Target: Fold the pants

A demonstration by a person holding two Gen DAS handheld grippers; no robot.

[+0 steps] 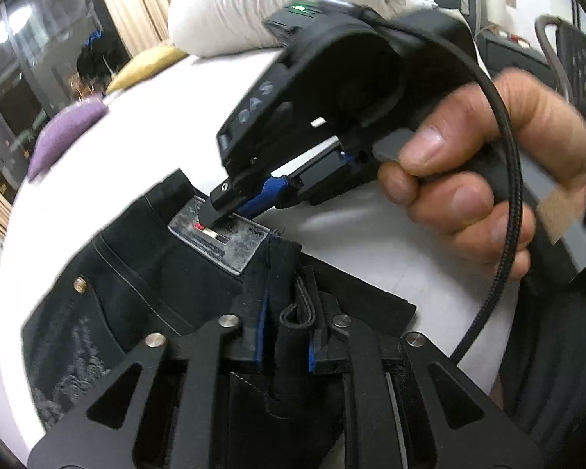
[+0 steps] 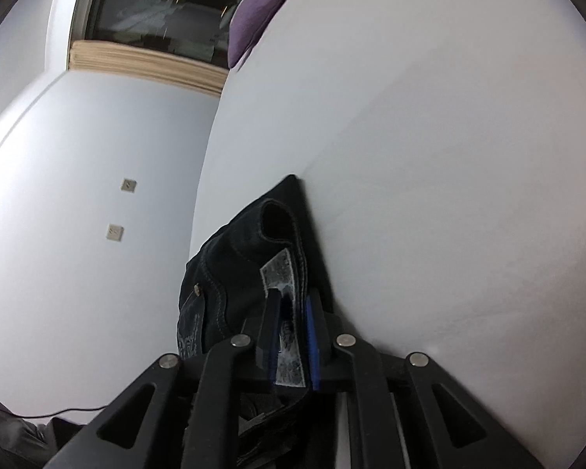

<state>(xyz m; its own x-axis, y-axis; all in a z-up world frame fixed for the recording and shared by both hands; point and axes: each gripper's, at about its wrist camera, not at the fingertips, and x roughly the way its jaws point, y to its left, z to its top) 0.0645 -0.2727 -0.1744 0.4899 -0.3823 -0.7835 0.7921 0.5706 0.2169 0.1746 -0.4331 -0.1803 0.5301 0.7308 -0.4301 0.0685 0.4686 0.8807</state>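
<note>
Black jeans (image 1: 136,273) lie on a white bed sheet (image 1: 351,234), with the waistband and its grey patch (image 1: 234,242) towards me. My left gripper (image 1: 289,312) is shut on a bunched fold of the waistband at the bottom of the left wrist view. A hand (image 1: 488,179) holds my right gripper (image 1: 215,217), whose tips bear on the patch. In the right wrist view the right gripper (image 2: 293,301) is shut on the waistband, with the grey patch (image 2: 281,273) between its blue pads. The jeans (image 2: 230,273) hang over the left edge of the bed (image 2: 449,195).
A bundled white duvet (image 1: 254,0) lies at the far end of the bed. A yellow cushion (image 1: 148,66) and a purple cushion (image 1: 66,133) lie along its left side. A dark window (image 1: 39,58) is beyond them, and a chair (image 1: 578,58) stands at the right. Wall sockets (image 2: 129,184) show left of the bed.
</note>
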